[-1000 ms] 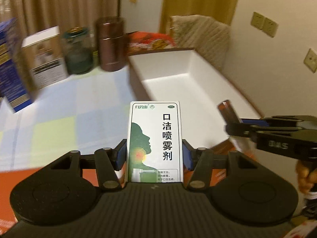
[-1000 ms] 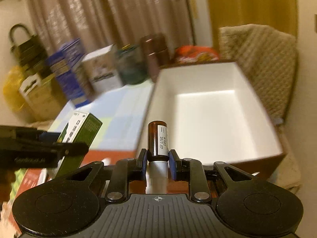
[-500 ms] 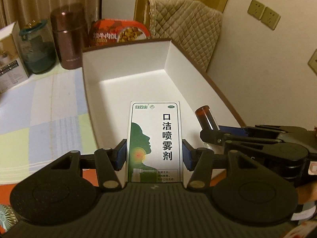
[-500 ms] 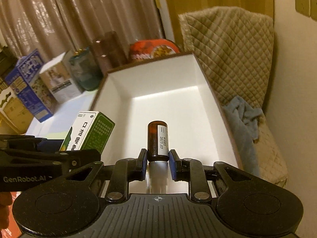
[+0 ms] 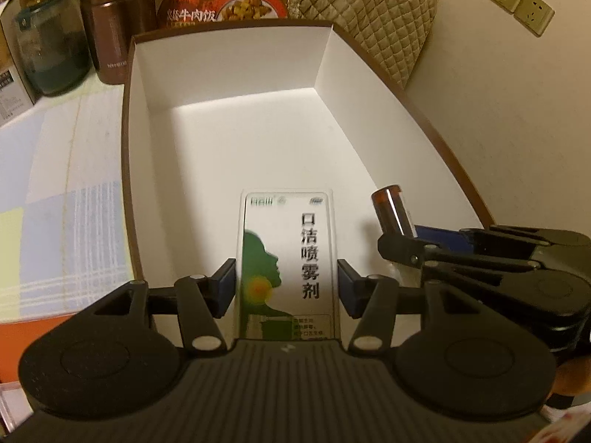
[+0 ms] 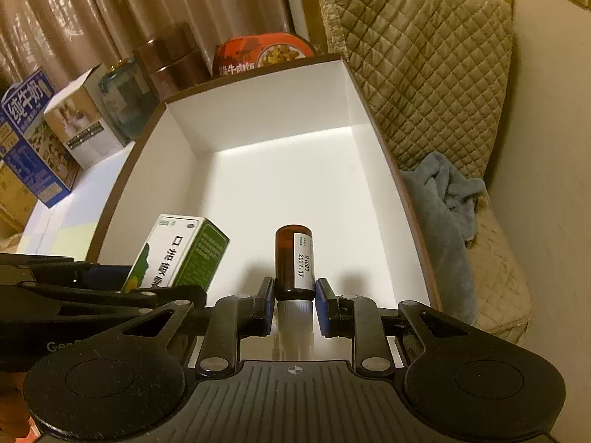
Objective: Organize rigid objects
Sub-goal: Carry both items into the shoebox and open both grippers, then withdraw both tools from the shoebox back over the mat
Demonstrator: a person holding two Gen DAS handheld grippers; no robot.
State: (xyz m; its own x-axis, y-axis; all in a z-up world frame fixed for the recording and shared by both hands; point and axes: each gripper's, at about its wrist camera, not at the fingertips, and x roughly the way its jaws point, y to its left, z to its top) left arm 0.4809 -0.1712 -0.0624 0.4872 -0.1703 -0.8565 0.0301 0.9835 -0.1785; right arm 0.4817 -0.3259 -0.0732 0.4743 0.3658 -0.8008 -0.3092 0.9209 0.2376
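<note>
Both hand-held grippers, grasping spray box (image 5: 287,258) and amber bottle (image 6: 293,260), have moved over the white box (image 5: 229,59).

quilted chair cover (image 6: 424,74) | blue towel (image 6: 443,199) | curtains (image 6: 74,18) | wall sockets (image 5: 521,7)

A home living space in warm, dim light: long beige curtains (image 6: 55,33) hang at far left, a chair under a quilted tan cover (image 6: 424,74) stands at far right, and a checked tablecloth (image 5: 62,199) holds a milk carton (image 6: 29,136), a glass jar (image 5: 48,44) and a packaged beef-rice meal (image 5: 221,3)
</note>
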